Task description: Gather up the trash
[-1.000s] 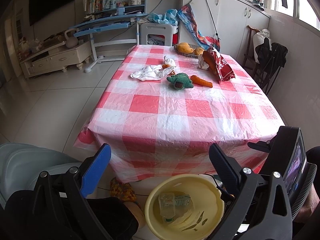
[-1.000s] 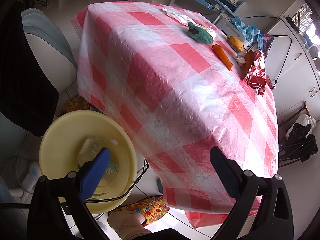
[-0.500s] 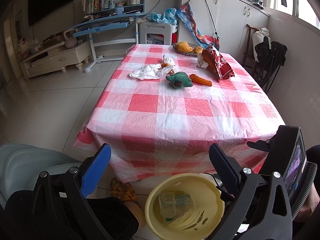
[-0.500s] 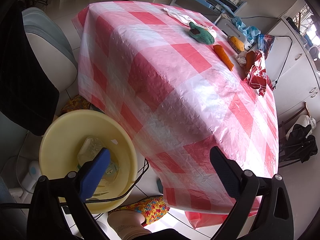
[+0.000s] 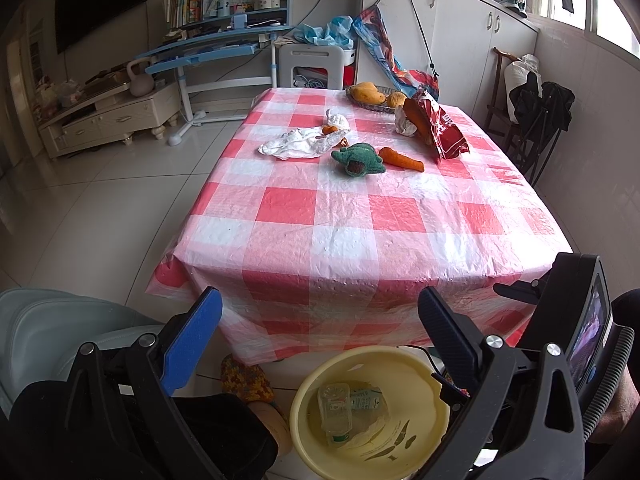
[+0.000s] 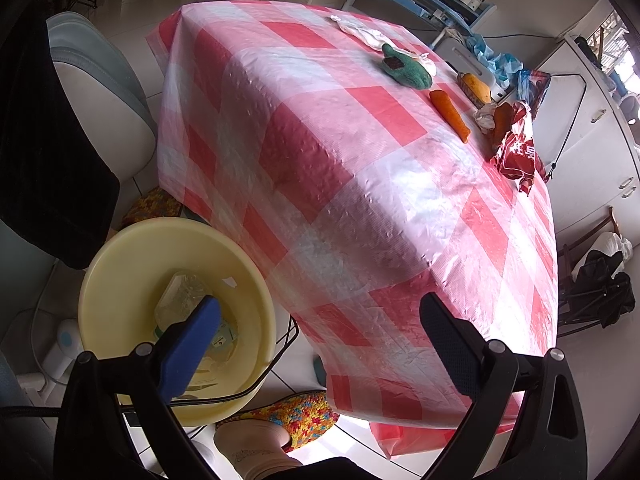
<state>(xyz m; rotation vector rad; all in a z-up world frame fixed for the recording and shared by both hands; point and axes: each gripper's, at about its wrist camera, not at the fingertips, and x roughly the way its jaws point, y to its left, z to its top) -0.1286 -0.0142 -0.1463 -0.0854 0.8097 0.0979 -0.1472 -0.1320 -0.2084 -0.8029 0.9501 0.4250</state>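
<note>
A yellow basin (image 5: 370,412) stands on the floor at the table's near edge and holds a clear plastic bottle (image 5: 335,410) and a small carton; it also shows in the right wrist view (image 6: 120,272). On the red-checked table (image 5: 360,216) lie a white crumpled plastic bag (image 5: 298,145), a red snack bag (image 5: 438,128), crumpled white paper (image 5: 405,125), a green knitted toy (image 5: 360,159) and a carrot (image 5: 401,159). My left gripper (image 5: 320,330) is open and empty above the basin. My right gripper (image 6: 320,334) is open and empty over the table's near corner.
A dish of mangoes (image 5: 372,94) sits at the table's far end. A grey chair (image 6: 100,92) stands left of the table. A slippered foot (image 6: 276,420) is beside the basin. A blue desk (image 5: 216,52) and white cabinets (image 5: 448,28) line the walls.
The left wrist view has drawn back and risen slightly from the table. The right gripper has hardly moved. Both grippers stay open and empty.
</note>
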